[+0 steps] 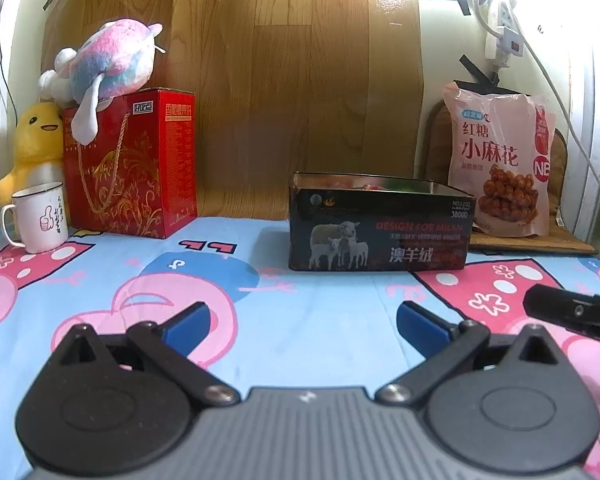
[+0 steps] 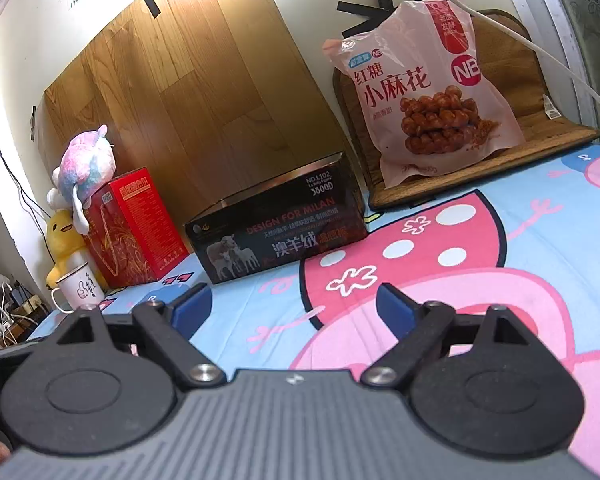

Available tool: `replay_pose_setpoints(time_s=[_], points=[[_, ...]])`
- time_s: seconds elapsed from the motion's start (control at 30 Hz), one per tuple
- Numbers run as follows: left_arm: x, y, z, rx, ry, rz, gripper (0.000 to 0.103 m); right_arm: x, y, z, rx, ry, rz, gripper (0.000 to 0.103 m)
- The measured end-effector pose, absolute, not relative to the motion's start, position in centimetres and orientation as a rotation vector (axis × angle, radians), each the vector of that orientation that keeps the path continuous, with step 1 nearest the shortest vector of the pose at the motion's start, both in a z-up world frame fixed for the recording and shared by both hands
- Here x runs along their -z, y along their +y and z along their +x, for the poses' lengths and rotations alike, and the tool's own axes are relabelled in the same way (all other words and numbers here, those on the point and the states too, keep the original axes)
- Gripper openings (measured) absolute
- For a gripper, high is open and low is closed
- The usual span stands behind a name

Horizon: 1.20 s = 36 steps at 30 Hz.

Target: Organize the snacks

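While both grippers (image 1: 302, 326) (image 2: 294, 310) gape empty, only left wrist glimpses, perhaps, snacks inside tin (image 1: 380, 240).

A pink snack bag (image 1: 500, 164) printed with fried dough twists stands upright at the back right, leaning on a brown mat. Beside it, an open black tin (image 1: 380, 228) sits flat, apparently holding colourful packets.

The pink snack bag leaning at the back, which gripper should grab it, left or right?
Probably the right gripper. The pink snack bag sits ahead of it across bare sheet. From the left gripper, the bag is far off to the right, with the black tin straight ahead. Both jaws are open and empty.
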<state>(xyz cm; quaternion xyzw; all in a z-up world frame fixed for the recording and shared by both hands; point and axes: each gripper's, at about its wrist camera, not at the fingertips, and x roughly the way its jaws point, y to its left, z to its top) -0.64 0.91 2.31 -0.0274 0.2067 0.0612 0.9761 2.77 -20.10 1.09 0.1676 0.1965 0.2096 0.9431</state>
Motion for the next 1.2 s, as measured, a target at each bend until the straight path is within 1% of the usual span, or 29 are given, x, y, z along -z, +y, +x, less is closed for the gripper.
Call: replay_pose_setpoints(time_s=[0.63, 1.2], points=[[-2.39, 1.01, -0.54, -0.142, 0.431, -0.058, 0.103, -1.03, -20.05, 2.73, -0.425, 0.403, 0.342, 0.091], [-1.98, 0.51, 0.22, -0.207, 0.496, -0.009, 0.103, -1.00, -20.24, 2.59, -0.417, 0.395, 0.357, 0.091]])
